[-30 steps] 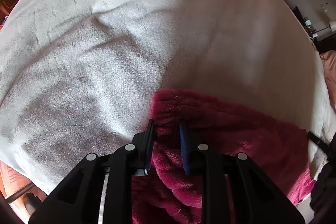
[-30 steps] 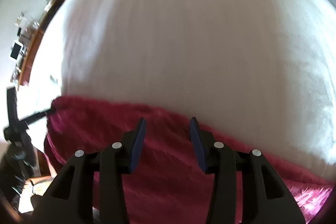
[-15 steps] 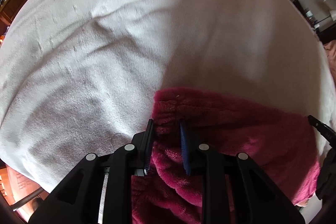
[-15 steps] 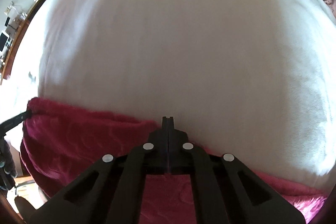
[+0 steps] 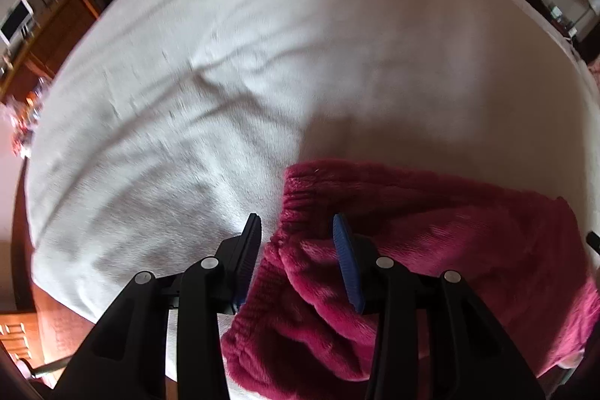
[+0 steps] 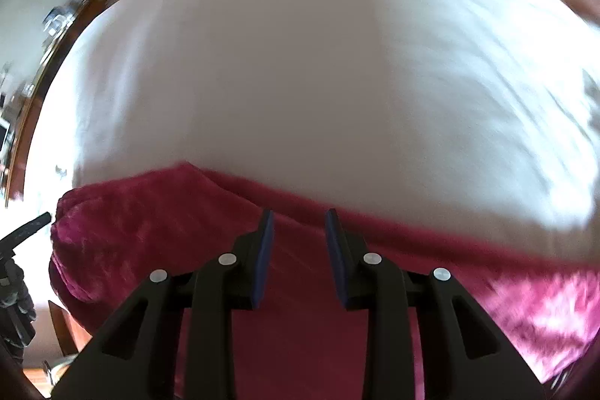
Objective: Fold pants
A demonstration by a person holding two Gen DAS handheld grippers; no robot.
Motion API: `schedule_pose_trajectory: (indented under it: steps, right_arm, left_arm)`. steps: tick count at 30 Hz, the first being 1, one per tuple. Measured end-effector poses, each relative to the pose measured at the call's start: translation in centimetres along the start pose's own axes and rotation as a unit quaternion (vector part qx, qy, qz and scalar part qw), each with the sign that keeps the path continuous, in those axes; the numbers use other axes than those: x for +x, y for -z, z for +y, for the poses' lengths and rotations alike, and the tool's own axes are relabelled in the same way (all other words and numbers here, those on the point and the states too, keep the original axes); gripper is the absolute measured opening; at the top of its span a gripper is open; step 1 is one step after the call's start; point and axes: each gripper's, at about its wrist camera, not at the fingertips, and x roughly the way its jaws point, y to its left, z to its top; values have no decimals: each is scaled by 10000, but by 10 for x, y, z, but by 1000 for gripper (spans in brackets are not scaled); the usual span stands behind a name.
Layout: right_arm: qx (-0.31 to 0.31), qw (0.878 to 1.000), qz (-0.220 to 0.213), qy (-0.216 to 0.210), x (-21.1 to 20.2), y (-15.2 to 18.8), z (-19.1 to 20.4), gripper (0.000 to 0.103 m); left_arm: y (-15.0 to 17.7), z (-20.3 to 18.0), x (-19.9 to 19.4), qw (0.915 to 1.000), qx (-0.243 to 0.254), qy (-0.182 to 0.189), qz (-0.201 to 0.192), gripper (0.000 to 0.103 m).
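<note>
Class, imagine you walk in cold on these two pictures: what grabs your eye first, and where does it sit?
The deep pink fleece pants stand out, bunched at the near edge of the big white bedspread that fills both views. Next come the black grippers: the left gripper open around the ribbed waistband, the right gripper open over the pink cloth.

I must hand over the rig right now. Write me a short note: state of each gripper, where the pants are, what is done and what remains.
Left gripper: open, its fingers on either side of the ribbed waistband of the fluffy magenta fleece pants, not clamping it.
Right gripper: open, above the pants' far edge, holding nothing.
Pants: spread across the near edge of the white blanket-covered bed, bunched at the waistband.
Done: pants lie on the bed; no neat fold is visible.
Left: grip both ends, smooth the fabric, make the folds.
</note>
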Motion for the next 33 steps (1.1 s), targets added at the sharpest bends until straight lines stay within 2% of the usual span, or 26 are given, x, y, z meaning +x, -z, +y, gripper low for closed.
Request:
schedule_pose_trajectory:
  steps: [4,10,12,19,26,27,28,30,33]
  right_arm:
    - [464,9986,-63,263,-22,29,-50,29]
    - [1211,9900,-216,687,-61,74,-138,29]
    - [1440,9856,-278,840,-74,87,-167,29]
    - [2252,9601,-722,1492,-139,127,-280,29]
    - [2718,9367,-1071,1927,-181,128,-350,29]
    - [2759,9357,-1081,1912,-182,128,-358,32]
    - [2764,9362,-1073,1889,-180,127,-362,39]
    - [2693,9425,-995,1712,-179,127,-370,47]
    - [2411,9561,-754,1485,-160,120,-375,47]
  left_arm:
    - [2,-26,-16,9995,242,-83,-189,41]
    - [17,-71,-32,9980,579,108,-232,41]
    - [27,-91,-39,9969,729,182,-215,47]
    - [58,-140,-48,9941,1039,285,-159,47]
    - [89,-183,-56,9934,1099,315,-79,47]
    - [92,-188,-55,9933,1109,316,-69,47]
    - [98,-194,-56,9931,1129,320,-50,47]
    - [108,-206,-55,9925,1181,327,-17,47]
    - [125,-224,-53,9910,1302,303,67,47]
